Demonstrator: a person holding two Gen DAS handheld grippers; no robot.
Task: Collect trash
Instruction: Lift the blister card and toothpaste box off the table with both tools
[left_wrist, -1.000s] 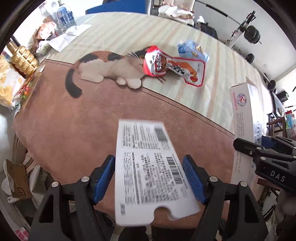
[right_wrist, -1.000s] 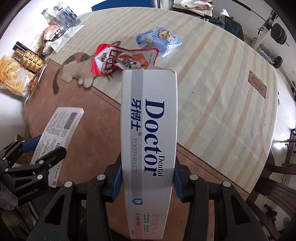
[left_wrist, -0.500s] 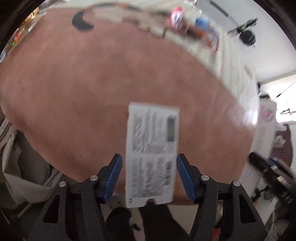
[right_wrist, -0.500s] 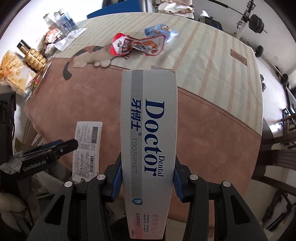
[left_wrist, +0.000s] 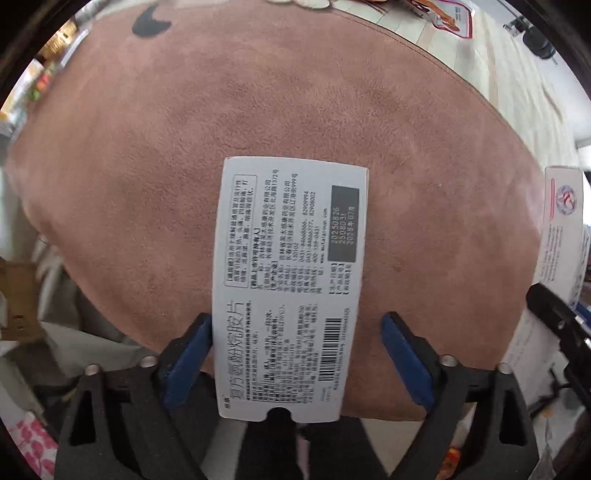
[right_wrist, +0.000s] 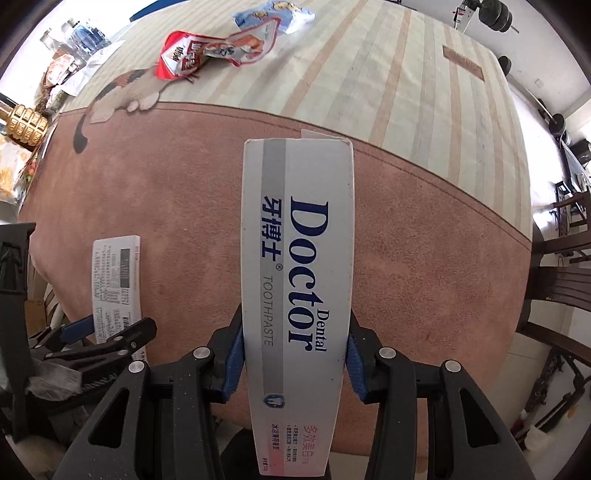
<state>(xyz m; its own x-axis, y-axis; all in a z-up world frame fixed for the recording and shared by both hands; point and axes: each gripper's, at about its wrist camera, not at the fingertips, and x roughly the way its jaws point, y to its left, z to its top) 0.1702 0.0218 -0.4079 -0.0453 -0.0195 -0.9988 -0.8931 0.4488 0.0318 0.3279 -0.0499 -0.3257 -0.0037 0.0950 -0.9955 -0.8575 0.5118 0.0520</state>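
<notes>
glossy toothpaste carton (right_wrist: 297, 280) pinched in right jaws, flat medicine box (left_wrist: 290, 291) seemingly loose between wide left jaws, fuzzy brown cloth (left_wrist: 258, 110)

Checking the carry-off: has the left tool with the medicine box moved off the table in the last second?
Yes. The left tool and medicine box have pulled back toward the brown tablecloth's near edge; the red snack wrapper has receded.

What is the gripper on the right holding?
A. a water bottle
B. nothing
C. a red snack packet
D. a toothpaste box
D: the right gripper has both blue pads pressed against the sides of a long white toothpaste box printed "Dental Doctor TOOTHPASTE", while the red snack packet lies far off on the tablecloth.
</notes>
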